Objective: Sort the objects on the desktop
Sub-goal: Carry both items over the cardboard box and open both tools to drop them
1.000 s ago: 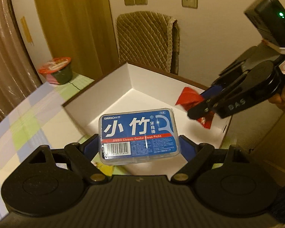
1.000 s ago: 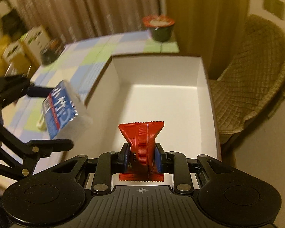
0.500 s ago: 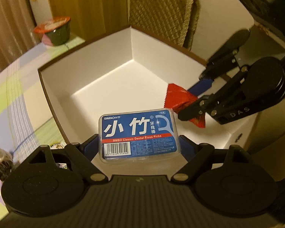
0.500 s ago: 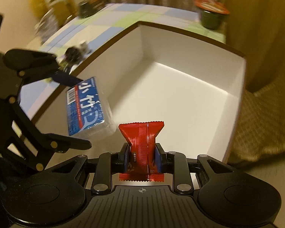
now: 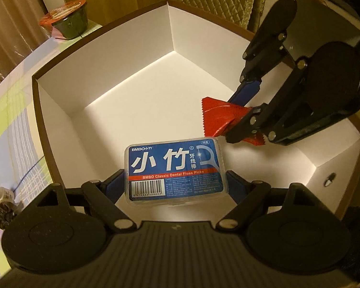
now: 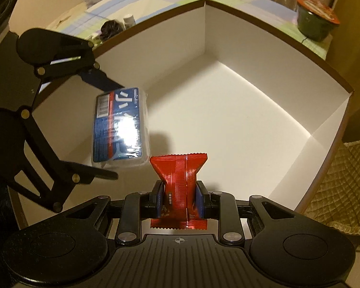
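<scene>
A blue dental floss pick box (image 5: 174, 170) is clamped flat between the fingers of my left gripper (image 5: 175, 182), held above the near part of a white box (image 5: 103, 67) with a brown rim. My right gripper (image 6: 180, 196) is shut on a red snack packet (image 6: 178, 175), also over the white box (image 6: 240, 110). In the left wrist view the right gripper (image 5: 246, 120) reaches in from the right with the red packet (image 5: 218, 116) just beyond the floss box. In the right wrist view the floss box (image 6: 118, 132) hangs at the left in the left gripper (image 6: 108, 129).
A lidded instant noodle cup (image 5: 68, 21) stands on the checked tablecloth (image 5: 9, 110) behind the white box. A small white bottle (image 5: 1, 192) and a dark bundle (image 5: 4, 213) lie to the left of it. A quilted chair (image 6: 340, 182) is beside the box.
Both grippers have moved in over the white box and lower toward its floor. Each keeps hold of its item, and the two now sit closer together.
</scene>
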`<state>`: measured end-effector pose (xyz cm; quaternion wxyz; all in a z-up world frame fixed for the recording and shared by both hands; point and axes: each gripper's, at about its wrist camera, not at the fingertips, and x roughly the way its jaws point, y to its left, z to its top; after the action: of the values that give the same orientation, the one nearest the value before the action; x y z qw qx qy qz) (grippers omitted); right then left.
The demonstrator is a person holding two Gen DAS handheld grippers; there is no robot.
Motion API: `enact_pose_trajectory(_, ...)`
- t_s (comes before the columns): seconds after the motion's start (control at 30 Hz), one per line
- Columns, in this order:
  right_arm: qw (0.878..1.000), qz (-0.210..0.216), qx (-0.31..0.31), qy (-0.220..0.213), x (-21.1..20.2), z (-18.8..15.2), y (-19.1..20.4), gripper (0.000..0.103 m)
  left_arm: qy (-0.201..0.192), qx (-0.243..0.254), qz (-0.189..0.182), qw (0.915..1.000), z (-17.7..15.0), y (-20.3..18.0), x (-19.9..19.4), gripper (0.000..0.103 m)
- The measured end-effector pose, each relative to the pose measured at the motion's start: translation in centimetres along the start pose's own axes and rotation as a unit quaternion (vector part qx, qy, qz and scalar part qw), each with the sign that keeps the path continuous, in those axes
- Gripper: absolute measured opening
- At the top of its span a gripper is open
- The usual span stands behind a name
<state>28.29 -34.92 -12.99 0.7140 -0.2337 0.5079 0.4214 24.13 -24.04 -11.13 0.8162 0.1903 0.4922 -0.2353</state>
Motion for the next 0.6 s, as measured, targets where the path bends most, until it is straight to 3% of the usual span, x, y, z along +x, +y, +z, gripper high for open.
enact_pose_trajectory(0.57,1.000,0.006,-0.017,0.014,0.0,0.6,-1.5,0.027,0.033,0.020,0.014,0.9992,1.2,-0.7,2.3,0.085)
enact_pose_trajectory(0.6,1.000,0.007,-0.016,0.014,-0.1,0.8,-1.5,0.045,0.035,0.019,0.015,0.9991,1.2,-0.8,2.3,0.086)
